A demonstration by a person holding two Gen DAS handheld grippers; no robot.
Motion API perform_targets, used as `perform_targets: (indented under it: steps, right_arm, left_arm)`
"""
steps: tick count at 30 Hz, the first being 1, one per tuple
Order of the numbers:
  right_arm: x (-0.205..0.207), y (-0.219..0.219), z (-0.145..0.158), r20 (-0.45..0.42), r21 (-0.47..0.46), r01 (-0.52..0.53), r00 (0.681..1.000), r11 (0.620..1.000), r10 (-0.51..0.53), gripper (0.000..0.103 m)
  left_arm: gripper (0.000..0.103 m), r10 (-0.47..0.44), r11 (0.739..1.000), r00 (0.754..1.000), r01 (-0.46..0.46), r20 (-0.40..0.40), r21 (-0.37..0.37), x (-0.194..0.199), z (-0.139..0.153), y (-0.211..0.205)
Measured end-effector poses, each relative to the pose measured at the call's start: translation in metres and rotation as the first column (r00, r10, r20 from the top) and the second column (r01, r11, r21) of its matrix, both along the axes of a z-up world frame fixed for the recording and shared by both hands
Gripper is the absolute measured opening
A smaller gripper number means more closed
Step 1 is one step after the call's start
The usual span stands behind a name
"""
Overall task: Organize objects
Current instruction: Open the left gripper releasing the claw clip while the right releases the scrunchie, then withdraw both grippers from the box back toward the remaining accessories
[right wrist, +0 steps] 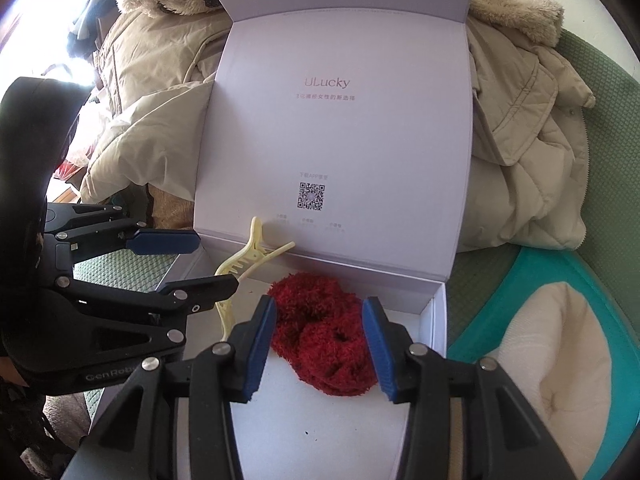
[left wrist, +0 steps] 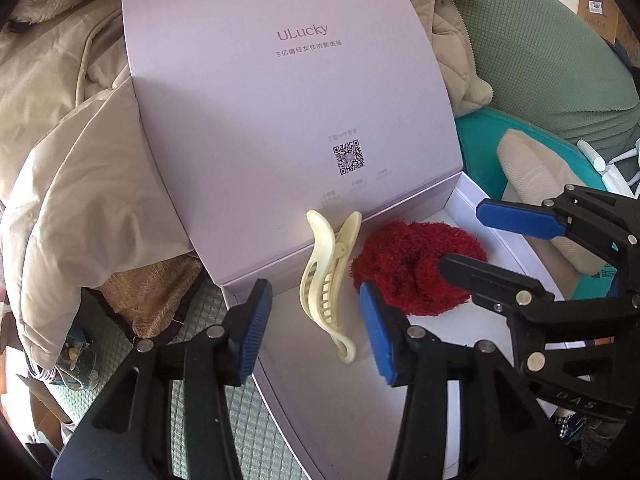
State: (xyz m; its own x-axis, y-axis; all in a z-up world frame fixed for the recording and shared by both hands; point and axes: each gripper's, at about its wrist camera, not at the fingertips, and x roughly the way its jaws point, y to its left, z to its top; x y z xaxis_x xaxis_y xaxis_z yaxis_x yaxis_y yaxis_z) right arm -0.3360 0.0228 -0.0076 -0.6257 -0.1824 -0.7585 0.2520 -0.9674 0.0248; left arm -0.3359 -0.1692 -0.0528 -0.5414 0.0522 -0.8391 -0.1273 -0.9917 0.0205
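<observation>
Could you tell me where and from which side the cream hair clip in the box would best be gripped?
Probably across the hair clip at its middle, near the hinge, coming down from above with the left tool, whose open jaws already straddle it. It lies lengthways on the box floor, and the red scrunchie crowds one side.

The left tool points steeply downward, its two blue-padded fingers standing apart with nothing pressed between the pads. The right tool tilts down at a similar slant, just beside the left one, and its blue pads are likewise parted and grip nothing. In the left wrist view the right tool enters from the right side, one finger above the other. In the right wrist view the left tool reaches in from the left side, its fingers also spread. Each tool's black linkage arms angle outward behind the pads.
</observation>
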Motion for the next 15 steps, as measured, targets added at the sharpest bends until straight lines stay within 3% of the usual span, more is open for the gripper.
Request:
perform_targets:
  steps: [15]
  right_arm:
    - [0.026,0.005,0.038,-0.060,0.010,0.006,0.998,1.000,-0.006,0.045]
  left_arm:
    - [0.044,0.019,1.000,0.998,-0.019,-0.058,0.006,0.033,0.042,-0.007]
